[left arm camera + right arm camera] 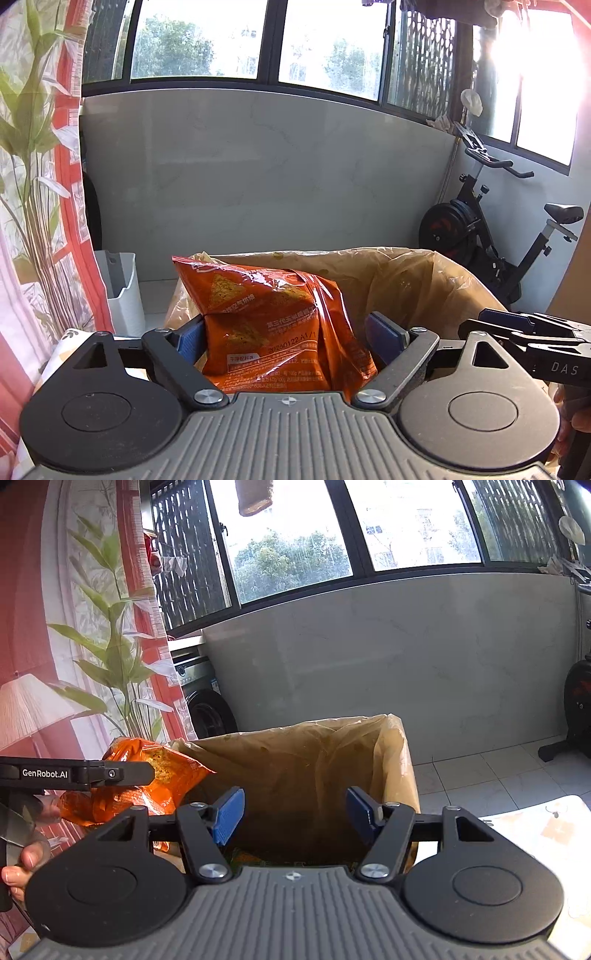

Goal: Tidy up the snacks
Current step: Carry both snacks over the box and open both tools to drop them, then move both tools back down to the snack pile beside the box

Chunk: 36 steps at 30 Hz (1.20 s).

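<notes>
An orange chip bag (266, 317) stands upright between the blue pads of my left gripper (288, 332), at the near left rim of a cardboard box lined with brown plastic (406, 280). The jaws stand wide; a narrow gap shows by the right pad (384, 338), so the bag is not pinched. In the right wrist view the chip bag (166, 779) leans at the box's (295, 757) left edge behind the left gripper's arm (85, 773). My right gripper (295, 812) is open over the box mouth with nothing between its pads. Its fingers (517, 328) reach in from the right.
A white bin (123, 291) stands left of the box on the tiled floor. An exercise bike (480, 229) is behind it on the right, a washing machine (203, 698) at the back left. A patterned tablecloth (546, 834) lies at the right. A hand (26, 864) holds the left gripper.
</notes>
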Each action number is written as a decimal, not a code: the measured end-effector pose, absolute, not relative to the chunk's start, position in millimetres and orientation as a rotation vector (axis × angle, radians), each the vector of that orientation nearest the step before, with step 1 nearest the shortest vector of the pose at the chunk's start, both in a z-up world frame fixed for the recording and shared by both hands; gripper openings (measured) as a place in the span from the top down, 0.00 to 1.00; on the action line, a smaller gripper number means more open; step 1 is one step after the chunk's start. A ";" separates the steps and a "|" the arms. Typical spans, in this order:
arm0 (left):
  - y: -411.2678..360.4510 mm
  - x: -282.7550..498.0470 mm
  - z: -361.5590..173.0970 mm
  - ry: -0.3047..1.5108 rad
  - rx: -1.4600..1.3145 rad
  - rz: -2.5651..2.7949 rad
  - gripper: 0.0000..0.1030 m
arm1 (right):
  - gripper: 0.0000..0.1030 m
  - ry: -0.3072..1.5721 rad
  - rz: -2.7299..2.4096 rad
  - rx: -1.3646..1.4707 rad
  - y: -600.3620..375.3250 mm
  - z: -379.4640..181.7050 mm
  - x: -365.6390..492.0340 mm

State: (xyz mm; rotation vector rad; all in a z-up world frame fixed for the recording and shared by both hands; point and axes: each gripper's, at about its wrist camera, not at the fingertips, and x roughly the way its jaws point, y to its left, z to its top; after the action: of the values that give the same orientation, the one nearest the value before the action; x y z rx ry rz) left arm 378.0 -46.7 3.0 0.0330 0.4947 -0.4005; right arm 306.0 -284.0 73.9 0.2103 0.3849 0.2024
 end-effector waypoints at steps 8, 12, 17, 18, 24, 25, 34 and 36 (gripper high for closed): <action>-47.0 372.3 19.1 0.465 0.037 -0.471 0.06 | 0.35 0.362 0.206 0.226 -278.2 78.0 277.3; -62.5 391.0 12.7 0.489 0.061 -0.493 0.06 | 0.35 0.362 0.199 0.235 -275.7 78.3 271.5; -55.0 391.8 4.1 0.477 0.059 -0.469 0.06 | 0.35 0.366 0.201 0.237 -277.8 80.9 263.7; -50.4 389.5 4.0 0.475 0.048 -0.463 0.06 | 0.35 0.367 0.202 0.234 -278.2 80.9 262.5; -23.1 366.8 9.4 0.476 0.063 -0.388 0.06 | 0.33 0.370 0.202 0.242 -275.2 79.6 258.1; -18.1 361.2 9.9 0.469 0.069 -0.369 0.06 | 0.31 0.369 0.206 0.239 -274.0 78.9 256.4; 16.8 312.4 0.3 0.459 0.047 -0.265 0.06 | 0.12 0.367 0.254 0.173 -262.0 72.1 231.8; 21.1 303.9 -9.0 0.466 0.040 -0.266 0.06 | 0.12 0.383 0.254 0.173 -261.2 65.1 225.4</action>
State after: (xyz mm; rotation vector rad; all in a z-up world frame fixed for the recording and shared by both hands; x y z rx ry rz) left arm 303.9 21.1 -9.0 0.0398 0.4661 -0.2656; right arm 225.4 -261.2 65.1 0.1726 0.3829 0.2537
